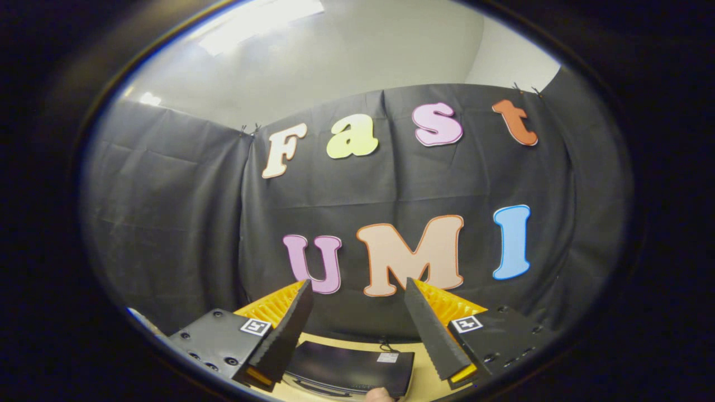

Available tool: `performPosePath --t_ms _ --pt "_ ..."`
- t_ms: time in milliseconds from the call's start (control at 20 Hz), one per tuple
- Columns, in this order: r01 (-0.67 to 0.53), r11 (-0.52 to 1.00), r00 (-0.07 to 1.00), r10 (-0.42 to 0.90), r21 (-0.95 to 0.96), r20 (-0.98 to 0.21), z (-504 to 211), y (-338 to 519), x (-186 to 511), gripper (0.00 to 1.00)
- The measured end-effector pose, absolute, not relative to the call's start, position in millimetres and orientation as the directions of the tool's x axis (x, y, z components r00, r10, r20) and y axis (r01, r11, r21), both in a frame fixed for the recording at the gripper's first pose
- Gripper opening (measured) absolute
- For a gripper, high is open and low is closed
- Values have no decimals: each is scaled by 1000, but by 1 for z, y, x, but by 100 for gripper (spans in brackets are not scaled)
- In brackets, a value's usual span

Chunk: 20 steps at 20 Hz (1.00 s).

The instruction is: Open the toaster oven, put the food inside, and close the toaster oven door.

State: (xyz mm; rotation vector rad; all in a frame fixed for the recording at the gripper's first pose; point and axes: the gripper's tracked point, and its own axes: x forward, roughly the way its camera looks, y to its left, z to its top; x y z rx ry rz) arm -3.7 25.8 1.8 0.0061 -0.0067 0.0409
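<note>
Gripper (357, 290) held high and level, its two fingers spread wide with nothing between them; the left fingertip (304, 290) and right fingertip (410, 287) point toward 12 o'clock, at the booth's cloth wall (167, 212). No pad touches anything.

The oven (349, 371) lies at 6 o'clock from the fingertips, low between the finger bases, and appears as a dark, flat-topped box seen from above. It stands on a pale table (357, 341), of which a strip shows between the oven's far edge and the foot of the cloth. The oven's long axis runs from 9 to 3 o'clock, across the line of the fingers. A handle-like bar seems to show along its near lower edge at about 7 o'clock, but too little is visible to be sure. A small pale shape (381, 395) sits at the oven's near edge; it may be part of a hand. Whether the door is shut cannot be told, and no food can be made out.

Judgement: the task is at its start. The governing relation is vertical: the oven sits below and slightly ahead of the open fingers, so the coming move calls for a downward pitch toward 6 o'clock to bring the door's front into reach.
</note>
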Motion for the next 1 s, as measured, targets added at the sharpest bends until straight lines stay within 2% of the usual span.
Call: performPosePath --t_ms 500,1000 --pt "-75 997 997 75 -7 1 -12 50 1 100" --pt "-82 995 996 80 -56 -38 -67 65 10 100"
